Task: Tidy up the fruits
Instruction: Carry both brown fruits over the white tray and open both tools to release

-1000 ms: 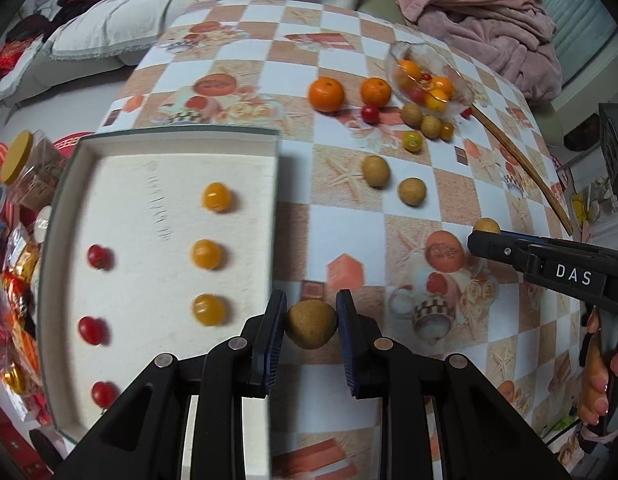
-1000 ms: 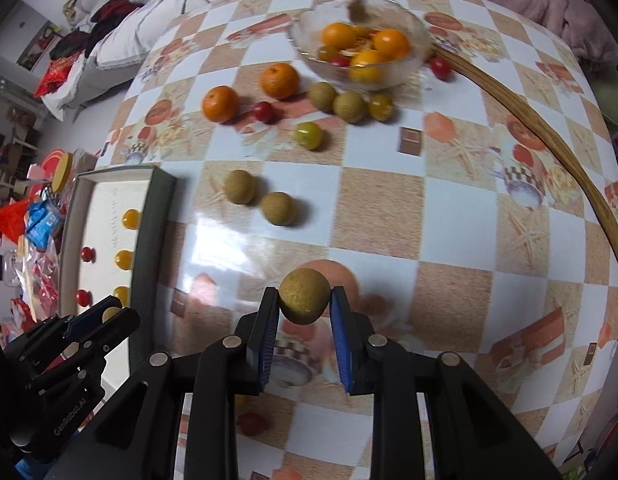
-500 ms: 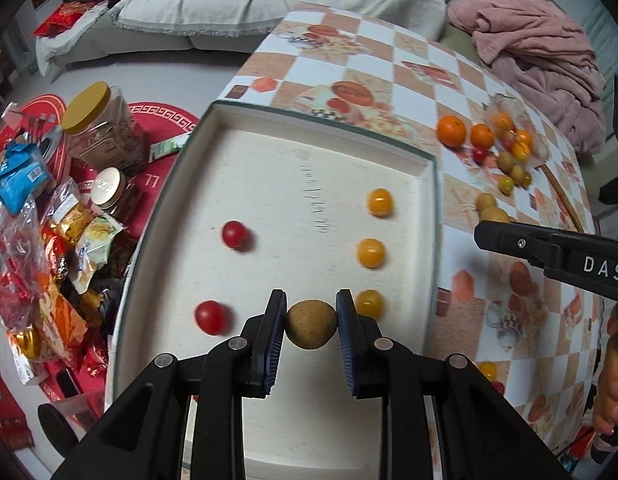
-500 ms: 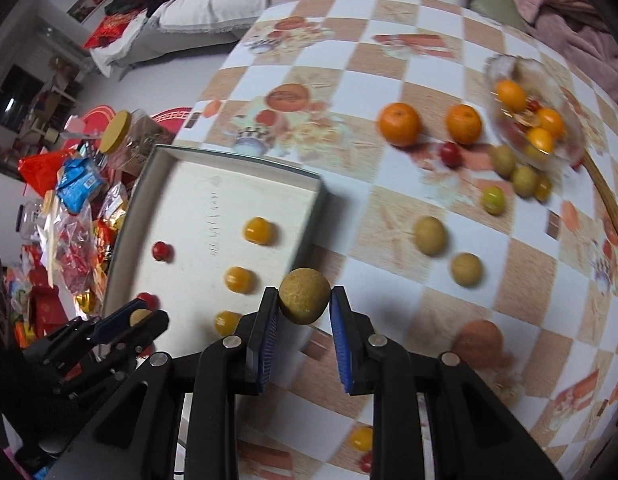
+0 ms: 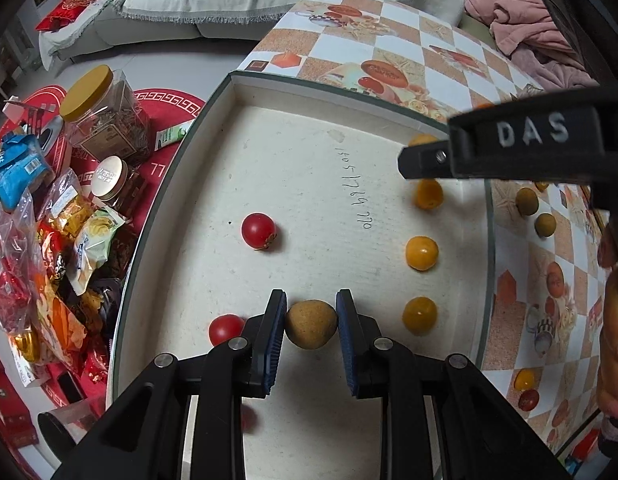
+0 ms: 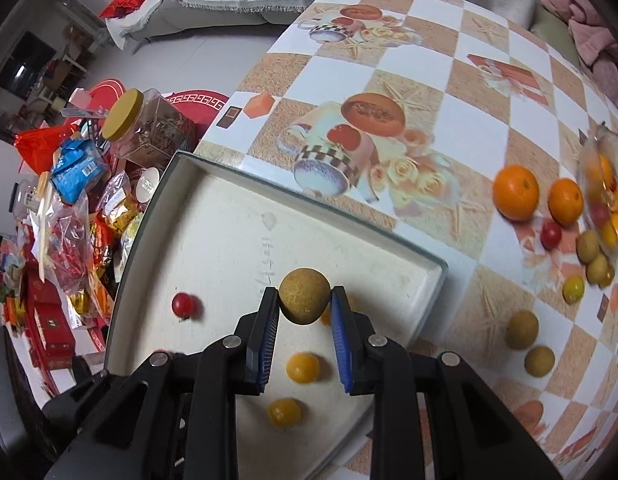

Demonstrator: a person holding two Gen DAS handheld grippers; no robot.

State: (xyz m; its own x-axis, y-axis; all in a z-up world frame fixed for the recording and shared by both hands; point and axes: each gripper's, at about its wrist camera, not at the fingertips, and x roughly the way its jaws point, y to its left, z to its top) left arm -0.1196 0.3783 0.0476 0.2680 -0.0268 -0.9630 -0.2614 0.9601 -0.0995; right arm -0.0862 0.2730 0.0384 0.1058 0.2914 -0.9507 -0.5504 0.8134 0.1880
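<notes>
Two tan round fruits are each clamped between blue pads over the white tray (image 5: 213,128): the left hand-held gripper (image 5: 311,322) grips one fruit (image 5: 311,323), the right hand-held gripper (image 6: 304,308) grips the other (image 6: 304,295). Beneath them lie red cherry tomatoes (image 5: 258,230) and a column of yellow fruits (image 5: 421,253), the farthest partly hidden by the right gripper's finger. Beyond, on the checkered worktop (image 6: 461,120), sit two oranges (image 6: 515,192) beside a glass bowl (image 6: 607,184).
</notes>
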